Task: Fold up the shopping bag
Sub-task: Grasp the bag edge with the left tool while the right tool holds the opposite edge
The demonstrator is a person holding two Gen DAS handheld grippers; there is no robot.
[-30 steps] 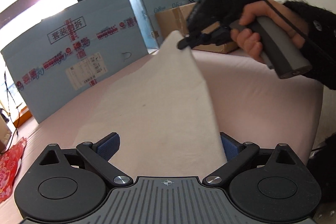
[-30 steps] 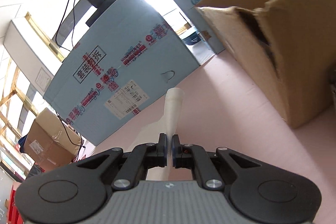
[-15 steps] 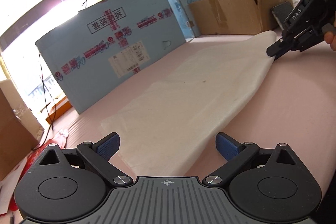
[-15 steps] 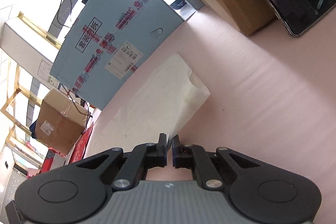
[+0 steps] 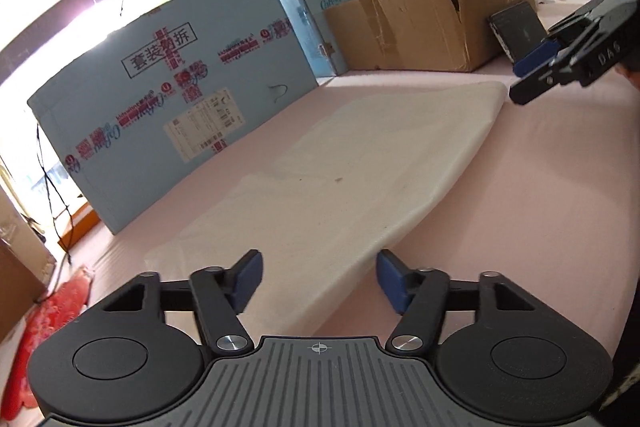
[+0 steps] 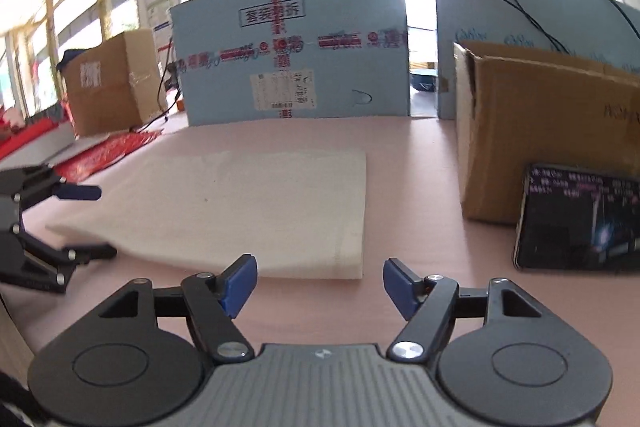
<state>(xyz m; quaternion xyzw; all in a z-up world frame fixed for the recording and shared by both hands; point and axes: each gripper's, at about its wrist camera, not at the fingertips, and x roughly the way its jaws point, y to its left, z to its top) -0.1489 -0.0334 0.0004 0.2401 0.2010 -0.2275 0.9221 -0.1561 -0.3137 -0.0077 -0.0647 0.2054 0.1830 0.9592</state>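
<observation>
Flanking folded bag (image 5: 340, 183), both tools level

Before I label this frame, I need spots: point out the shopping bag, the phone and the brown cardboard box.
shopping bag (image 6: 248, 211): right wrist view, top face.
phone (image 6: 580, 223): right wrist view, screen.
brown cardboard box (image 5: 416, 23): left wrist view, front wall.

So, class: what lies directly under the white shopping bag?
The white shopping bag lies flat on the pink table surface, which shows all round it. Whatever sits beneath the bag's middle is covered, so it cannot be seen.
</observation>
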